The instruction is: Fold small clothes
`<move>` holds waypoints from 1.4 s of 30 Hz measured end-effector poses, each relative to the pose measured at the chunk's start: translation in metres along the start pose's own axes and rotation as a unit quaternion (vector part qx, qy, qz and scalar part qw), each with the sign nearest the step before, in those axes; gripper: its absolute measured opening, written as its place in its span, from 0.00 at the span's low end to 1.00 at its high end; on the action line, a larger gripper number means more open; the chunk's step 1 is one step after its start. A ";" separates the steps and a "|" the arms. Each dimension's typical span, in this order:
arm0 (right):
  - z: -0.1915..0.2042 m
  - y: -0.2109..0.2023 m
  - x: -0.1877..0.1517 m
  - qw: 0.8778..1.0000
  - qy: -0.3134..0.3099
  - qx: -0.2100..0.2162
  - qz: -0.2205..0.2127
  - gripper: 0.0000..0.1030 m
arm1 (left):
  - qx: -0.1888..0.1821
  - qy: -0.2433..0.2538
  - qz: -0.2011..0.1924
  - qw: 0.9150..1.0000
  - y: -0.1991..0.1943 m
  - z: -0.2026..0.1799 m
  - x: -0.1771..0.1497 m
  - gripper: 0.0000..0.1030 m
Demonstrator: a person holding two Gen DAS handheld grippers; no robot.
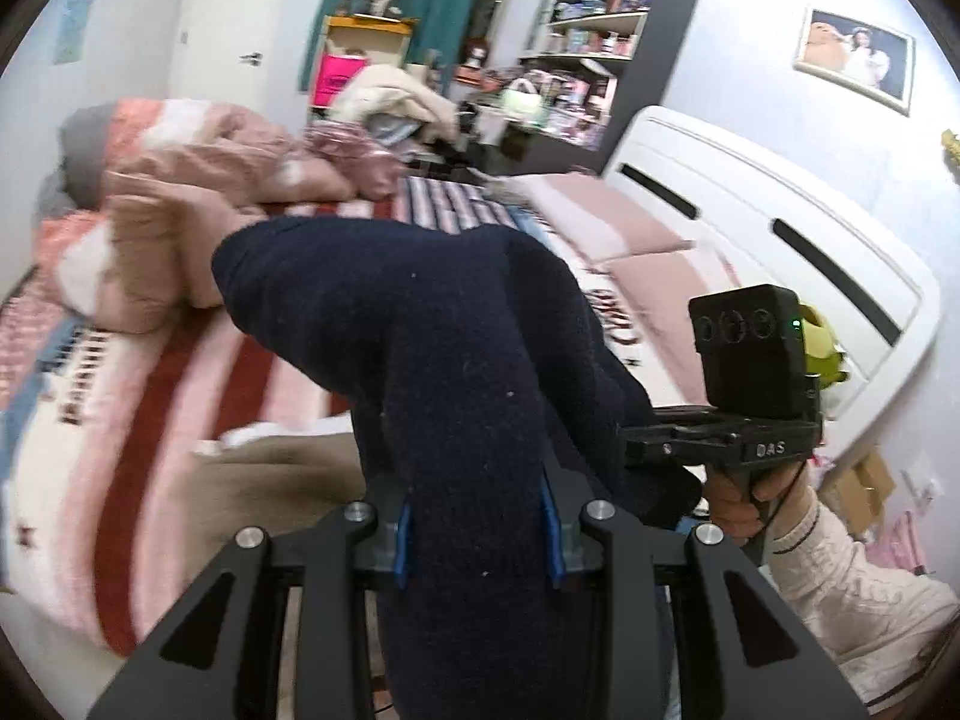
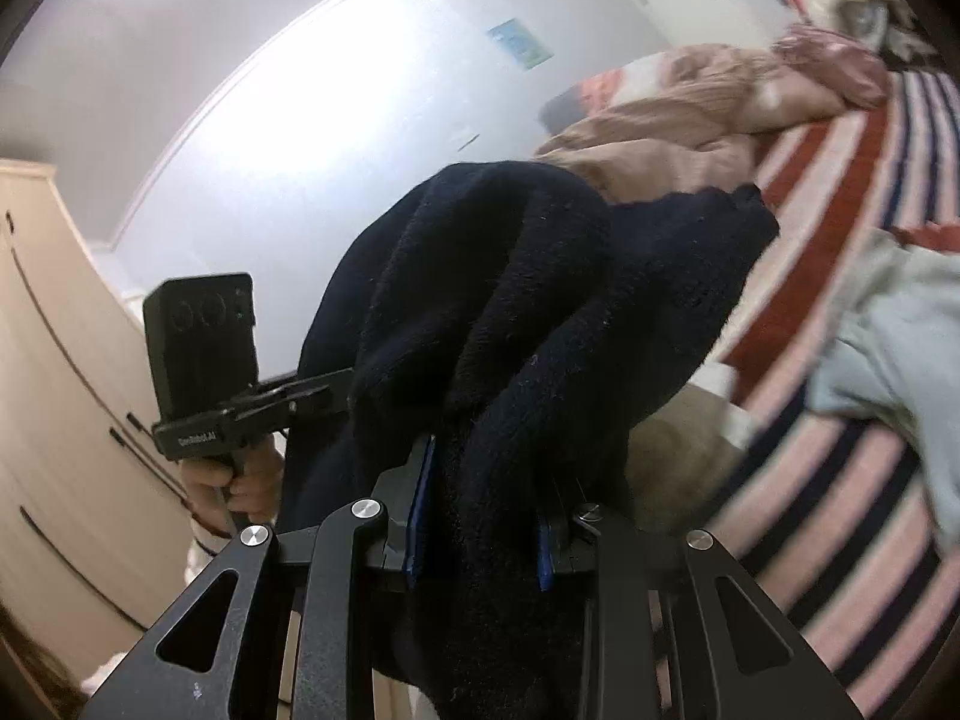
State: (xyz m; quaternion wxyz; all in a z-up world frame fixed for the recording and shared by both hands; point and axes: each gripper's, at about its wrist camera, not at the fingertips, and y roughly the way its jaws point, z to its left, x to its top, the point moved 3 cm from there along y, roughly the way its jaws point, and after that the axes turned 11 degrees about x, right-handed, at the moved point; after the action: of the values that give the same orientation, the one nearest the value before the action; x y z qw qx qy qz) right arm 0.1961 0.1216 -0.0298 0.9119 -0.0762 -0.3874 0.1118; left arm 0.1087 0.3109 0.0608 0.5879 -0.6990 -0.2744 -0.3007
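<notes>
My left gripper (image 1: 480, 540) and right gripper (image 2: 480, 531) both squeezed the dark blue cloth (image 1: 420, 324). It hung between them in the middle, above the striped bed (image 1: 150, 396).

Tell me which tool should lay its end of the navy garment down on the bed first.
Right, probably. Both tools are clamped on the navy garment, lifted off the striped bedspread. The right tool faces open striped bed; the left tool looks toward the pink quilt heap. A close call.
</notes>
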 end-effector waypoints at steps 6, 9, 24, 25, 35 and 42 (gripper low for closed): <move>-0.011 0.058 0.010 1.000 0.020 0.014 0.009 0.21 | 0.065 -0.024 0.038 0.997 0.025 0.084 -0.010 0.29; -0.038 0.081 -0.003 0.997 0.063 -0.012 0.033 0.21 | 0.078 -0.042 0.082 0.993 0.069 0.120 -0.028 0.32; -0.091 0.081 -0.017 0.987 0.106 -0.112 0.052 0.50 | 0.110 -0.084 0.076 0.987 0.104 0.156 -0.044 0.50; -0.096 0.083 -0.012 0.986 0.103 -0.118 0.051 0.52 | 0.121 -0.090 0.068 0.986 0.099 0.155 -0.042 0.50; -0.071 0.025 -0.025 0.987 0.074 -0.143 0.028 0.57 | 0.143 -0.061 0.021 0.988 0.044 0.087 -0.029 0.55; -0.048 -0.028 -0.060 0.984 0.036 -0.175 0.003 0.57 | 0.114 -0.019 -0.030 0.993 0.022 -0.014 -0.032 0.55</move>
State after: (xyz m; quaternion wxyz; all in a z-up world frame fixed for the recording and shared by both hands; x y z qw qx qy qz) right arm 0.1941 0.0767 -0.0982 0.8978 -0.2394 -0.3672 0.0419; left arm 0.1020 0.2925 0.0243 0.6494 -0.6244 -0.3387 -0.2714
